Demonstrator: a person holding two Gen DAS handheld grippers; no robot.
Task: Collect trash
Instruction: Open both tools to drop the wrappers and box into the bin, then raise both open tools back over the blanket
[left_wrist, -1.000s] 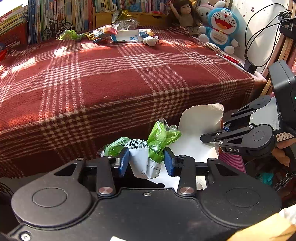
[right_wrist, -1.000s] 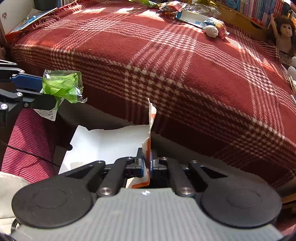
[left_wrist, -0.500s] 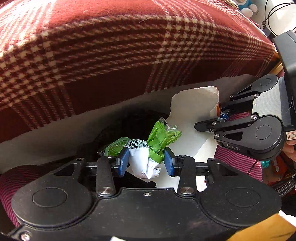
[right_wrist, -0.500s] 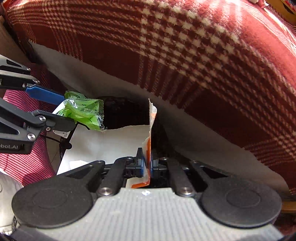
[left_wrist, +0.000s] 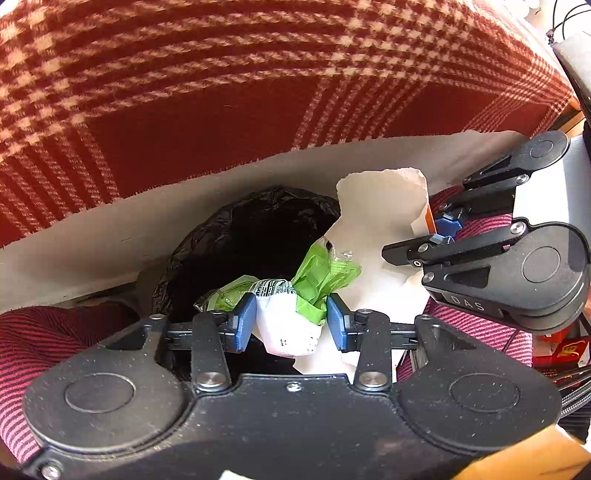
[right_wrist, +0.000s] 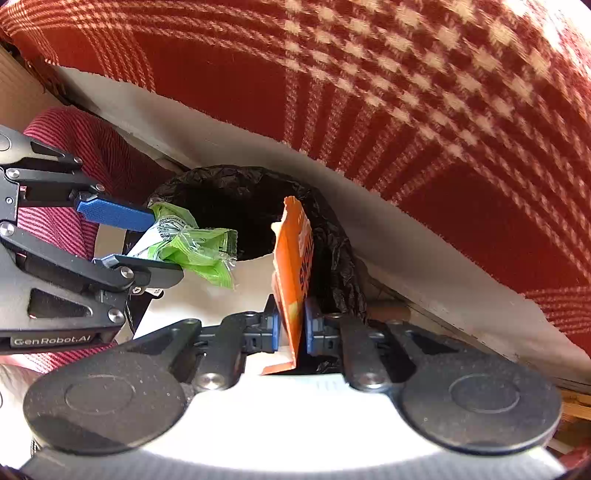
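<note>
A bin lined with a black bag (left_wrist: 207, 236) (right_wrist: 229, 184) stands on the floor by the bed's side. My left gripper (left_wrist: 290, 321) (right_wrist: 162, 247) is shut on a crumpled bundle of green and white wrappers (left_wrist: 317, 273) (right_wrist: 195, 247), hanging over the bin's mouth. My right gripper (right_wrist: 291, 325) (left_wrist: 424, 240) points straight down at the bin's rim. Its jaws are opening, and a torn card piece (right_wrist: 293, 258) (left_wrist: 380, 206), orange on one side and white on the other, stands loose between the blue pads.
A red plaid blanket (left_wrist: 221, 92) (right_wrist: 406, 110) hangs over the bed's white side board (left_wrist: 110, 229) just behind the bin. A person's pink striped legs (left_wrist: 55, 332) (right_wrist: 59, 125) flank the bin. Red packets (left_wrist: 565, 350) lie at the far right.
Both grippers have sunk from bed height and tipped down over the bin. The right jaws, shut on the card before, have parted. The left grip on the wrappers is unchanged.
</note>
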